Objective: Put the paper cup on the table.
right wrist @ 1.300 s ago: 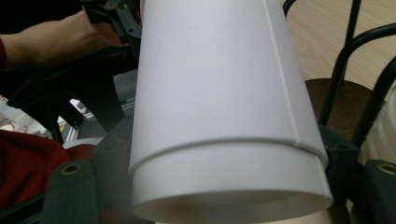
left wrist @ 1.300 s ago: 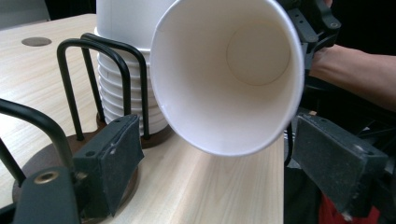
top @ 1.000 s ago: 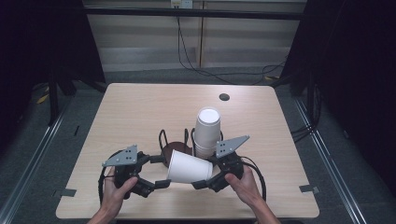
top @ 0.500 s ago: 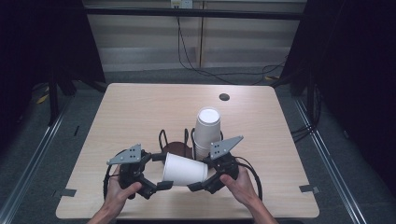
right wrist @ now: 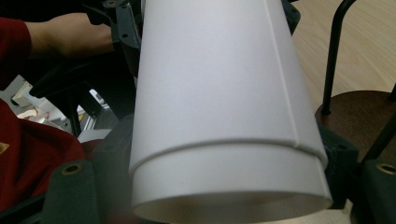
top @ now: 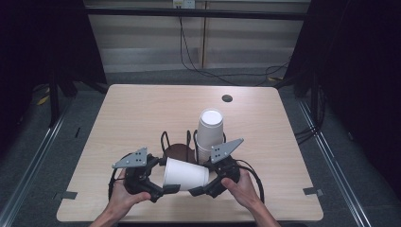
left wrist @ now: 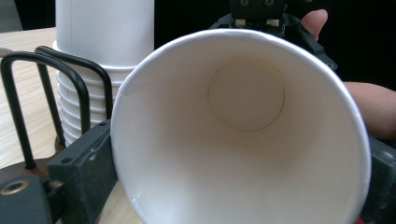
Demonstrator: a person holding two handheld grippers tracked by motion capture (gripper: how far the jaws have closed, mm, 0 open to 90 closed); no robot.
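- We hold a white paper cup [top: 185, 174] on its side above the near edge of the table [top: 142, 109], between our two grippers, its mouth toward our left
- In the right gripper view there are two nested cups, an outer cup [right wrist: 219, 79] over an inner one whose base end sticks out toward the camera
- Our right gripper [top: 208, 188] pinches the narrow base end, its jaws flanking the cup
- Our left gripper [top: 163, 190] sits at the rim; its jaws have just been opening and stand spread on either side of the mouth [left wrist: 243, 135]; we cannot tell if the pads press on it
- Just behind stands a dark wire holder [top: 177, 149] with a stack of white cups [top: 210, 132] upright at its right side
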